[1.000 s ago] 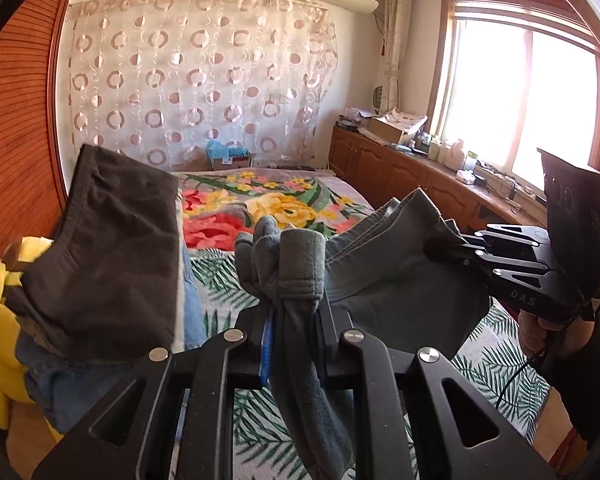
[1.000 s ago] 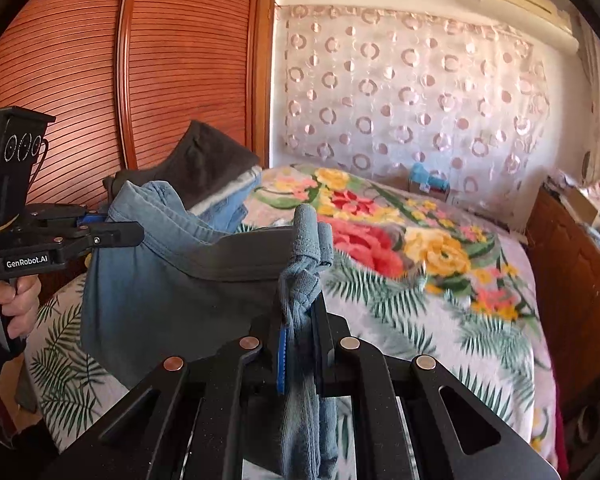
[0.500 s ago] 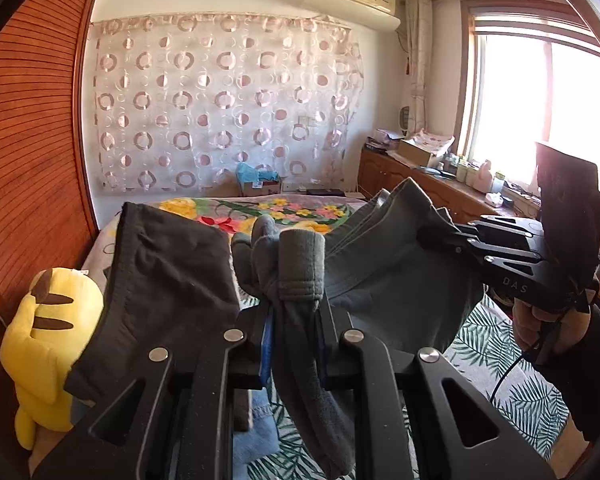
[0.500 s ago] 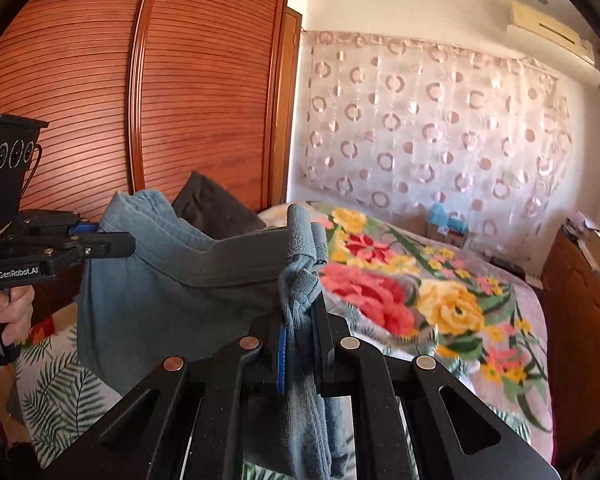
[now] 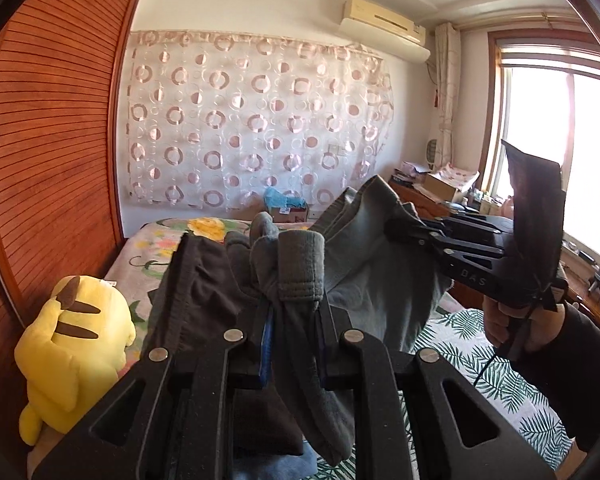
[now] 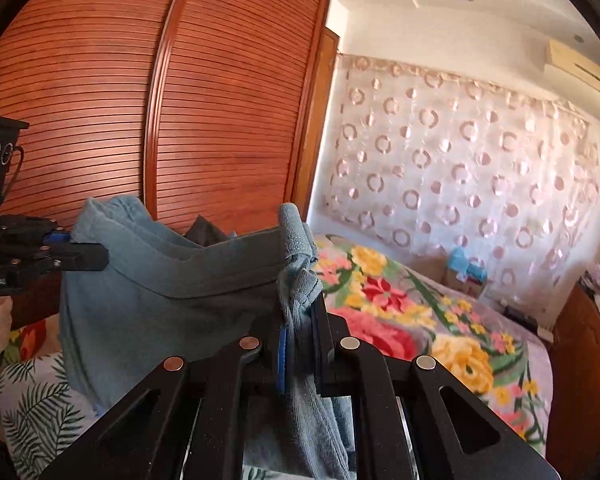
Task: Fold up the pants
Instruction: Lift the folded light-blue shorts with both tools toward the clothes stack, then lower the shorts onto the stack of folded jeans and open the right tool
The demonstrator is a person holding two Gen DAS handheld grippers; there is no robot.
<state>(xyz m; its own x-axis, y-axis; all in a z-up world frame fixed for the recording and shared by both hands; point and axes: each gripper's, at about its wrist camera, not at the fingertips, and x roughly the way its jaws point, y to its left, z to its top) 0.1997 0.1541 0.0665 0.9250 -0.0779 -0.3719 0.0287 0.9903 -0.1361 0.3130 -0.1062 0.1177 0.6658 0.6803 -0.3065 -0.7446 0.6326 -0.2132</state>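
A pair of blue-grey denim pants (image 5: 376,280) hangs in the air above the bed, stretched by its waistband between both grippers. My left gripper (image 5: 294,304) is shut on one bunched end of the waistband; it also shows at the left of the right wrist view (image 6: 84,256). My right gripper (image 6: 300,312) is shut on the other end of the pants (image 6: 160,300); it shows at the right of the left wrist view (image 5: 404,230). The legs hang down out of sight.
Below is a bed (image 6: 400,320) with a floral and leaf-print cover. A dark garment (image 5: 196,292) on a pile of clothes and a yellow plush toy (image 5: 68,340) lie by the wooden wardrobe (image 6: 140,120). A cabinet (image 5: 432,204) with clutter stands under the window.
Both grippers have lifted the pants higher and tilted up. The bed has dropped lower in both views and more wall, wardrobe and ceiling show. Both holds are unchanged.
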